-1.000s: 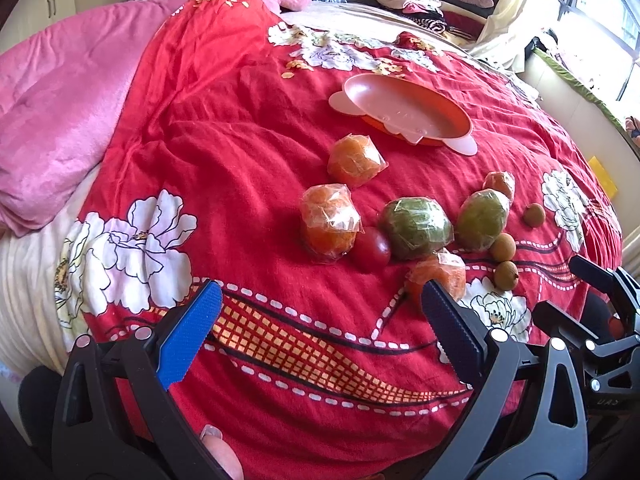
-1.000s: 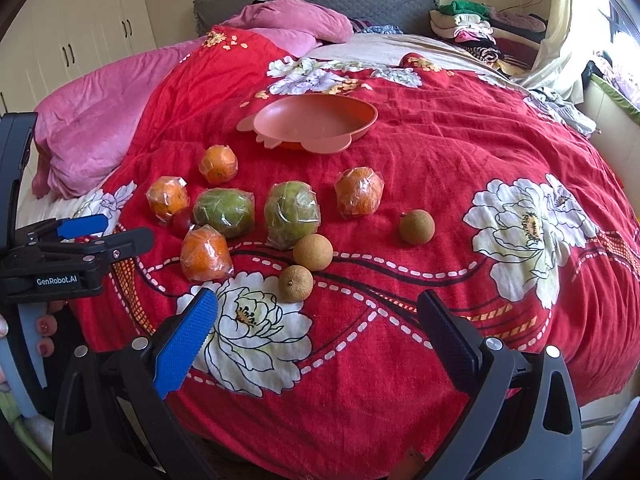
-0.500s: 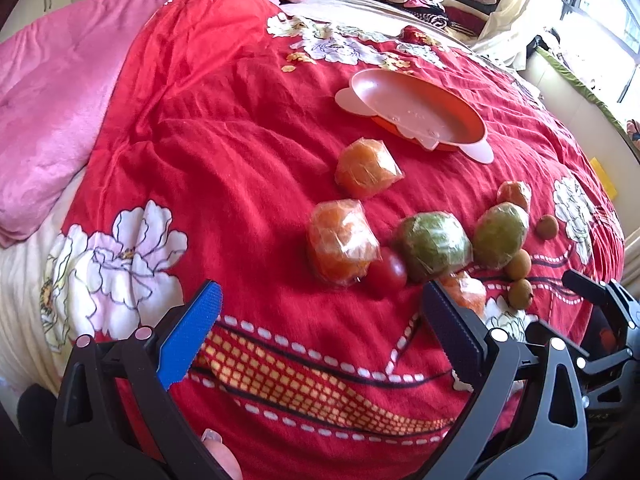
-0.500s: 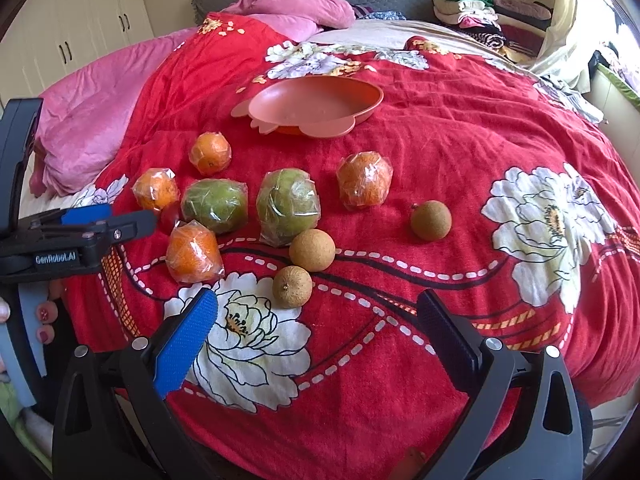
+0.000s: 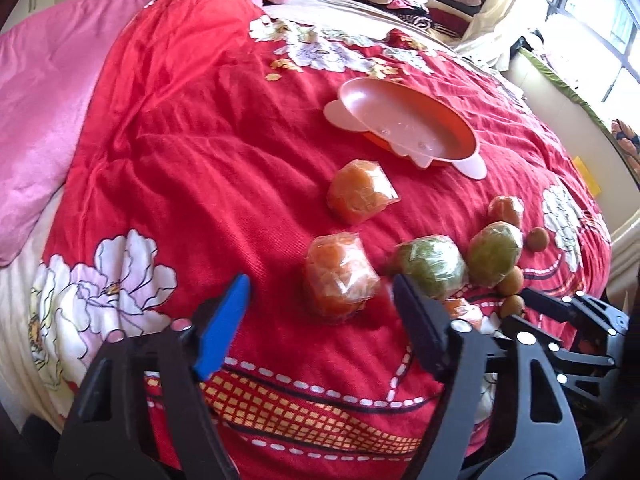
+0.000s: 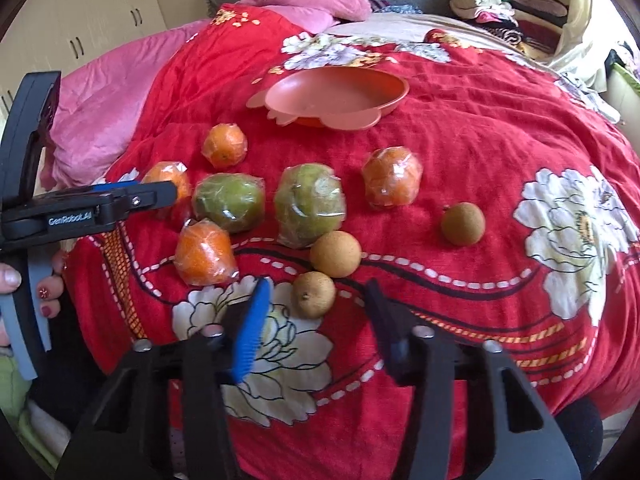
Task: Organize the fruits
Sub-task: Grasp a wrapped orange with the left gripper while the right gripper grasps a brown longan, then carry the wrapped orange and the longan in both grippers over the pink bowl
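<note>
Fruits lie on a red flowered blanket (image 5: 180, 152). My left gripper (image 5: 320, 292) is open, its jaws on either side of a plastic-wrapped orange (image 5: 340, 276), just in front of it. Further off lie another wrapped orange (image 5: 360, 192) and two wrapped green fruits (image 5: 432, 268) (image 5: 494, 254). My right gripper (image 6: 318, 292) is open around a small brown fruit (image 6: 314, 294), with a second brown fruit (image 6: 335, 254) just beyond and a third (image 6: 463, 224) to the right. A pink-orange dish (image 6: 332, 96) sits empty behind the fruits.
Wrapped oranges (image 6: 205, 252) (image 6: 392, 182) (image 6: 224, 146) and green fruits (image 6: 228, 202) (image 6: 310, 204) cluster mid-blanket. A pink quilt (image 5: 36, 120) lies left. Folded clothes (image 6: 504, 12) are piled at the back right. The left gripper (image 6: 156, 196) shows at the right wrist view's left edge.
Both grippers moved forward toward the fruits and their jaws narrowed. The left now frames the nearest wrapped orange, the right frames the nearest small brown fruit.
</note>
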Demonstrator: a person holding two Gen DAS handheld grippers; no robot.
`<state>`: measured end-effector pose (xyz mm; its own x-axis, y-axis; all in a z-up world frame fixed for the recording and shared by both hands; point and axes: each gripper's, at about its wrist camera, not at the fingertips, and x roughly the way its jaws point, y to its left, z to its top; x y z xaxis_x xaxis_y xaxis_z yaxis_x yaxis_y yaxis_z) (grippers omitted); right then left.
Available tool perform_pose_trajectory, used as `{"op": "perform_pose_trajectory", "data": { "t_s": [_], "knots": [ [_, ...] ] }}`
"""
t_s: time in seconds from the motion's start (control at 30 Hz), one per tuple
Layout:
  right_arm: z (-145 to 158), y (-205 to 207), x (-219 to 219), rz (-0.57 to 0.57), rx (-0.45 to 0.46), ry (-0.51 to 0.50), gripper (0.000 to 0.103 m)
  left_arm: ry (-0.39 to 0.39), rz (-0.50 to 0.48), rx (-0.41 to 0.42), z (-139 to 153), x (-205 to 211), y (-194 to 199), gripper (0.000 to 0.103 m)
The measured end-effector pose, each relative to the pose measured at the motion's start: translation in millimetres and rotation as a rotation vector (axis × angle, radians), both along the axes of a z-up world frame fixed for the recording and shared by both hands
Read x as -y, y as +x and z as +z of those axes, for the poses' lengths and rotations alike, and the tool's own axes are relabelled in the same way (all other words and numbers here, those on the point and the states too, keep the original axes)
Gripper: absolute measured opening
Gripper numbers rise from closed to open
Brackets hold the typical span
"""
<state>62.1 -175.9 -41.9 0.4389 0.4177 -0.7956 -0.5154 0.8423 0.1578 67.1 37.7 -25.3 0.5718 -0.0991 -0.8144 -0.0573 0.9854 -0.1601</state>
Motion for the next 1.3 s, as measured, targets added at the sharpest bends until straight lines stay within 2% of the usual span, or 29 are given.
{"op": "perform_pose_trajectory", "data": {
  "t_s": [0.07, 0.17, 0.37, 0.43, 0.7, 0.87, 1.03, 1.3],
  "knots": [
    [-2, 0, -2, 0.014, -0.01, 0.002, 0.028, -0.008, -0.015, 0.001, 0, 2, 3, 0.053],
    [-3, 0, -4, 0.023, -0.015, 0.006, 0.022, -0.024, -0.033, -0.01, -3, 4, 7, 0.046],
    [-3, 1, 0, 0.02, -0.023, 0.031, 0.021, -0.028, -0.047, -0.012, -5, 6, 12, 0.038],
    [-1, 0, 1, 0.022, -0.028, 0.043, 0.021, -0.022, -0.036, -0.013, -5, 4, 12, 0.029],
    [14, 1, 12, 0.015, -0.02, 0.087, 0.021, -0.057, -0.043, -0.014, -1, -1, 14, 0.028],
    [34, 7, 18, 0.012, 0.024, 0.109, 0.021, -0.071, -0.058, 0.01, 13, 1, 19, 0.027],
    [50, 20, 18, 0.011, 0.076, 0.113, 0.021, -0.076, -0.066, 0.026, 23, 5, 28, 0.027],
    [60, 53, 14, 0.023, 0.097, 0.127, 0.021, -0.073, -0.096, 0.033, 37, 13, 57, 0.026]
  ]
}}
